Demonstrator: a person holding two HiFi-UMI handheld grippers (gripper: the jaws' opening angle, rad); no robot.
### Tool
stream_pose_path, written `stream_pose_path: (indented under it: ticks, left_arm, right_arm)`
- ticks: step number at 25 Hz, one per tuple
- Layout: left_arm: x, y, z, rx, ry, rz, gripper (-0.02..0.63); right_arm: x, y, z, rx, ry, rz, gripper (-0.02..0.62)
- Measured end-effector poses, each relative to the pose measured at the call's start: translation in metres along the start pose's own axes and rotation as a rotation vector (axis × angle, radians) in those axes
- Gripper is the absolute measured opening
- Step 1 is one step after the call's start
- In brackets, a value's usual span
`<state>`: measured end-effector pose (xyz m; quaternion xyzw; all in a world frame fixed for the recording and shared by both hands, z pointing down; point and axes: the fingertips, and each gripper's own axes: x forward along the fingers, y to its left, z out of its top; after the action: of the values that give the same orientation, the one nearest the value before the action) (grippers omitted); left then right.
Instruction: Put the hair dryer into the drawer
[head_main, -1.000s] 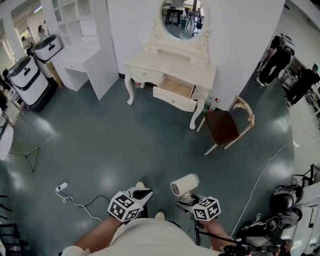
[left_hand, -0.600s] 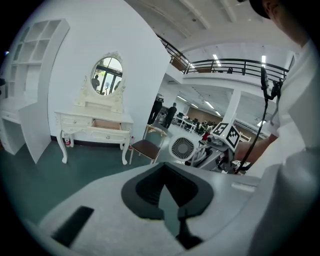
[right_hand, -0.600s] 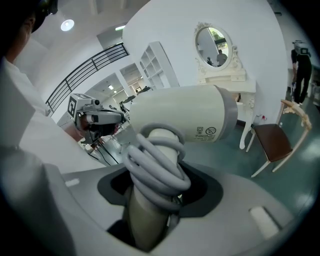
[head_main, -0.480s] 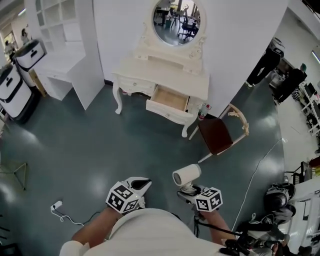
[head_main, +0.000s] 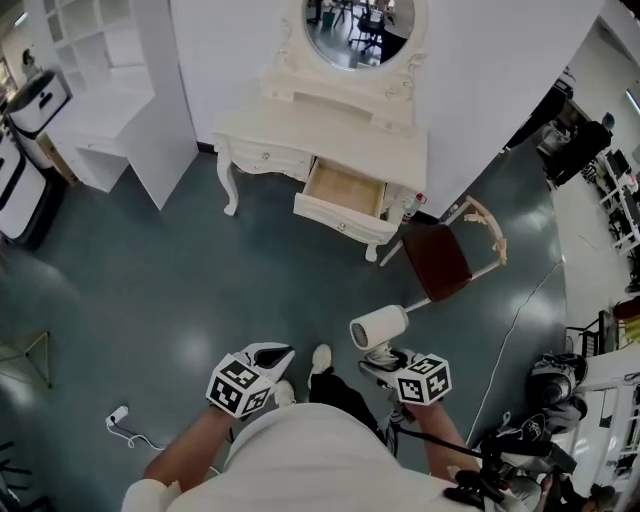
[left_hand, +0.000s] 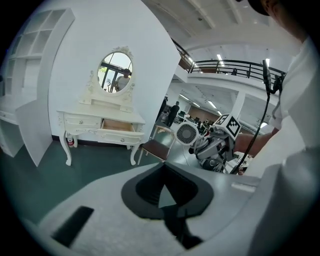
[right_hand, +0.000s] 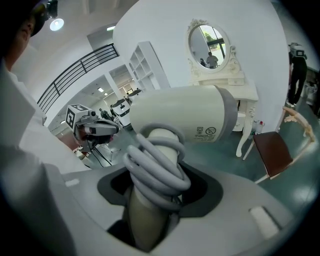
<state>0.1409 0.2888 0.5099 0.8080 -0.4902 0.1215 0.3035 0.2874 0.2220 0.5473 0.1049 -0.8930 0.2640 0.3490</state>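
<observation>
The cream hair dryer (head_main: 378, 327) has its grey cord wound round the handle, and my right gripper (head_main: 380, 357) is shut on that handle. In the right gripper view the hair dryer (right_hand: 185, 120) fills the middle, its barrel lying across above the jaws of the right gripper (right_hand: 155, 172). The open drawer (head_main: 345, 192) of the white dressing table (head_main: 320, 130) lies ahead across the floor, some way beyond both grippers. My left gripper (head_main: 277, 354) is beside the right one, shut and holding nothing; its own view shows the left gripper (left_hand: 161, 167) aimed towards the drawer (left_hand: 117, 126).
A wooden chair (head_main: 442, 256) with a dark red seat stands just right of the dressing table. A white shelf unit (head_main: 110, 110) is at the back left. A power strip (head_main: 118, 415) and a thin cable (head_main: 512, 345) lie on the grey-green floor.
The person has walked towards the dressing table, which now sits closer and more central. Both grippers came along; the right still holds the hair dryer, and a shoe has stepped forward between them.
</observation>
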Motion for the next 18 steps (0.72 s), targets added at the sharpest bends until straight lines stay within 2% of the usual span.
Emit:
stream_pose_path:
  ticks: [4, 8, 14, 18]
  left_arm:
    - [0.023, 0.034, 0.02, -0.015, 0.002, 0.011, -0.005]
    - [0.051, 0.07, 0.054, -0.025, 0.014, 0.037, -0.005]
    - [0.101, 0.127, 0.142, 0.011, 0.021, 0.06, -0.005]
    - [0.142, 0.157, 0.195, 0.028, 0.015, 0.073, -0.005]
  right_arm:
    - [0.024, -0.034, 0.027, -0.013, 0.027, 0.012, 0.236]
    - [0.048, -0.08, 0.071, -0.037, 0.044, 0.037, 0.236]
    - [0.075, -0.153, 0.16, -0.09, 0.056, 0.065, 0.236]
    - [0.091, -0.205, 0.199, -0.121, 0.09, 0.07, 0.236]
